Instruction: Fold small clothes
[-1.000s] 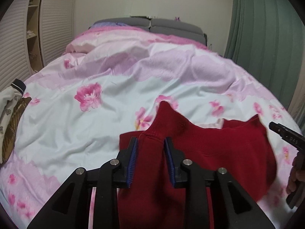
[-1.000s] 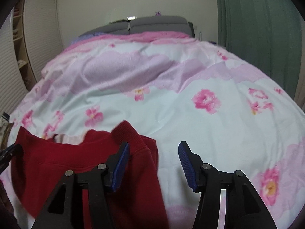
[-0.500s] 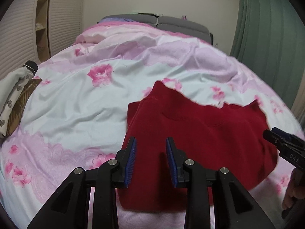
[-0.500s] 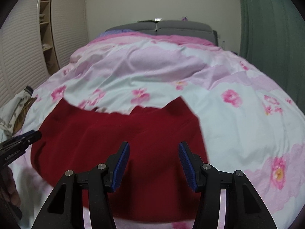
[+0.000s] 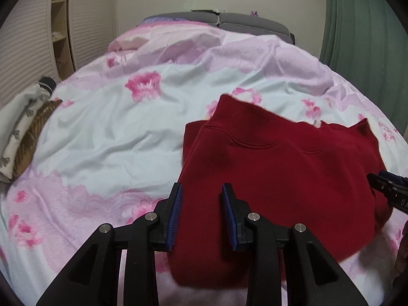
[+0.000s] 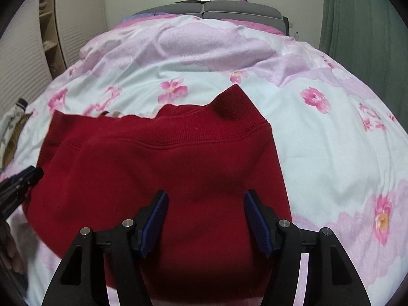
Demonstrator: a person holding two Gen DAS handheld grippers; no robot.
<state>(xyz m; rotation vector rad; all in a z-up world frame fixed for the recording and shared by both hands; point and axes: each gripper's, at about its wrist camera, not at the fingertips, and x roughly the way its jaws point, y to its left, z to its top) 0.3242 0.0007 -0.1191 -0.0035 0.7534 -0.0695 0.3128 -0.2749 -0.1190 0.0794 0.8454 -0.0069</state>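
Your left gripper [image 5: 201,214] is angled down at the bed. Its jaws stand a narrow gap apart. The red sweatshirt [image 5: 275,186] lies in the gap and beyond both pads, but the blue pads [image 5: 176,216] do not visibly pinch the fabric; the cloth lies slack beneath them. Treat this gripper as open with nothing held.

Your right gripper [image 6: 206,221] is also angled down over the same red sweatshirt [image 6: 163,173]. Its jaws have just been opening and now stand wide apart. Fabric fills the space between them, but neither pad [image 6: 257,224] presses on it.

The sweatshirt lies spread on the floral duvet [image 5: 107,137], directly ahead of and under both tools. Its ribbed band [image 6: 229,125] forms the far edge, ahead of the right gripper's fingertips. From the left gripper, the garment extends ahead and to the right, where the tip of the right gripper [image 5: 390,191] shows at its edge. From the right gripper, it extends ahead and to the left, reaching the left gripper [image 6: 17,186].

Folded patterned clothes [image 5: 23,132] lie well to the left of your left gripper, apart from the sweatshirt.
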